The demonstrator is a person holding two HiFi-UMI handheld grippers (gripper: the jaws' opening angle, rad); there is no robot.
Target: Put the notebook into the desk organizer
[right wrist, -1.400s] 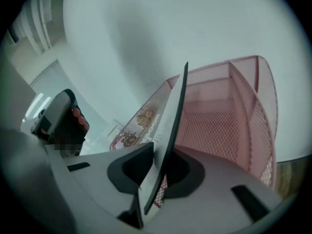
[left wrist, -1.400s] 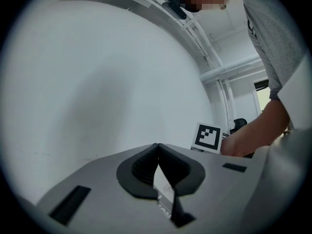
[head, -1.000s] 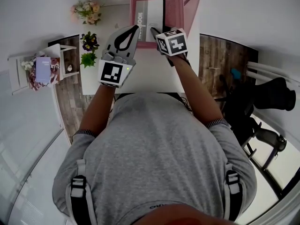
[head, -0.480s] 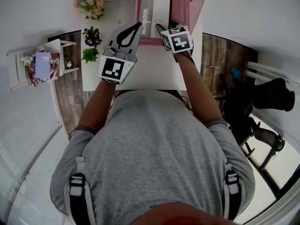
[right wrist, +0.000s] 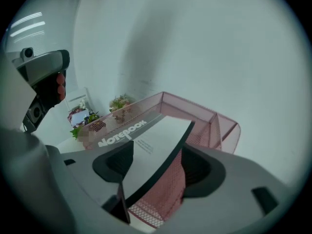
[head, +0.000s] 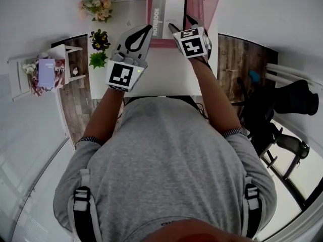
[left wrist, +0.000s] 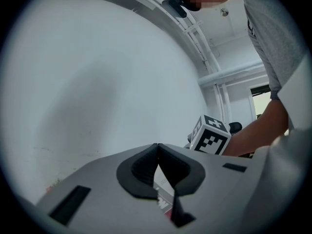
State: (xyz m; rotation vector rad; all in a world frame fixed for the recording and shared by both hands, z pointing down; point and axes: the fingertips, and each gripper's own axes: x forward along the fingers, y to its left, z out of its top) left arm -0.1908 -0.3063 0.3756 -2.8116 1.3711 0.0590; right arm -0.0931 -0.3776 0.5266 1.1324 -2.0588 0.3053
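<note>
The right gripper [right wrist: 157, 172] is just opening its jaws wide around the notebook [right wrist: 155, 139] lying in the desk organizer [right wrist: 217, 125], so pulling straight back slowly looks best, while the left gripper [left wrist: 157, 148] is sitting shut.

White table [head: 164, 73] — pink mesh organizer [head: 204, 3] stands on it.

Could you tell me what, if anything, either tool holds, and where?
Nothing held: right tool has just been opening, notebook between its jaws; left tool shut, empty.
</note>
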